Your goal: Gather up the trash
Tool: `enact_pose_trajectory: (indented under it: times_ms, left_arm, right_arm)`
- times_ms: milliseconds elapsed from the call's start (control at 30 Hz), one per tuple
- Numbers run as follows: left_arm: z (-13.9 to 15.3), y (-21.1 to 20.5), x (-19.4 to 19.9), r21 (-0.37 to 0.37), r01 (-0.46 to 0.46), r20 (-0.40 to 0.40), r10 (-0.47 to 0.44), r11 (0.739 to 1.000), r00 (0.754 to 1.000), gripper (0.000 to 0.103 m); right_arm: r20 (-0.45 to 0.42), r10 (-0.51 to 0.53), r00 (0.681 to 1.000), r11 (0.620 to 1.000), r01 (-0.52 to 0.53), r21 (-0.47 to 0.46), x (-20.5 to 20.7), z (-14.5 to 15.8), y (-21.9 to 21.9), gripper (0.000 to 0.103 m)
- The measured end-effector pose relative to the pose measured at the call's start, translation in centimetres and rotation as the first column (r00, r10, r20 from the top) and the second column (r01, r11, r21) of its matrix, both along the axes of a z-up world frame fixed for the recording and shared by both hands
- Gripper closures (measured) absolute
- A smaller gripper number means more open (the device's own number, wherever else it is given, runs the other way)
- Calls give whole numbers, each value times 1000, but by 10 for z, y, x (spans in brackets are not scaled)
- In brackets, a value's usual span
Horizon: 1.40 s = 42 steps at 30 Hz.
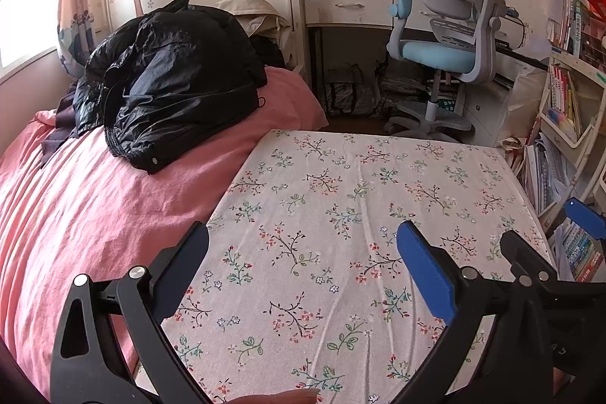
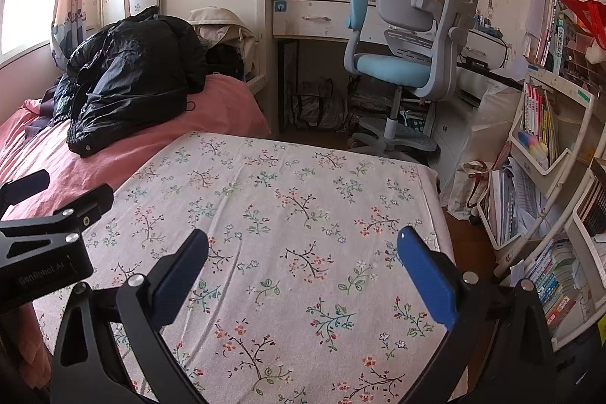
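No trash is seen on the floral cotton bed sheet (image 1: 341,195). The left gripper (image 1: 303,248) and right gripper (image 2: 303,252) are held above it, jaws apart and empty.

Floral sheet (image 1: 341,214) on bed, black jacket (image 1: 170,82) on pink duvet (image 1: 75,214), blue-grey desk chair (image 2: 409,36), crowded bookshelf (image 2: 549,139)

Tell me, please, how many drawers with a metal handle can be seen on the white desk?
2: one drawer left of the chair, under the cluttered desktop; a second drawer right of it, partly blocked by the backrest. More may be hidden behind the chair.
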<state>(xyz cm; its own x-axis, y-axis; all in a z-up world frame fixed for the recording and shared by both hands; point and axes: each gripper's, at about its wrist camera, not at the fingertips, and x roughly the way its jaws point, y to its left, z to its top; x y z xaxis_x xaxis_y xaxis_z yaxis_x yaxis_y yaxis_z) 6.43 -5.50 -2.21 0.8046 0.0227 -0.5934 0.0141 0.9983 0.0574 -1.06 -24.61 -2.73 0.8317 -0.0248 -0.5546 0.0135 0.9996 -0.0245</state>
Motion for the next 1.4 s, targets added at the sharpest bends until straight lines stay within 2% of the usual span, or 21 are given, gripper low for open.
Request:
enact_pose_trajectory:
  times_ms: [1400]
  left_arm:
    - [-11, 4, 3, -9, -10, -34, 10, 1000, 999, 7]
  right_arm:
    - [-3, 2, 1000, 1000, -2, -4, -3, -3, -4, 7]
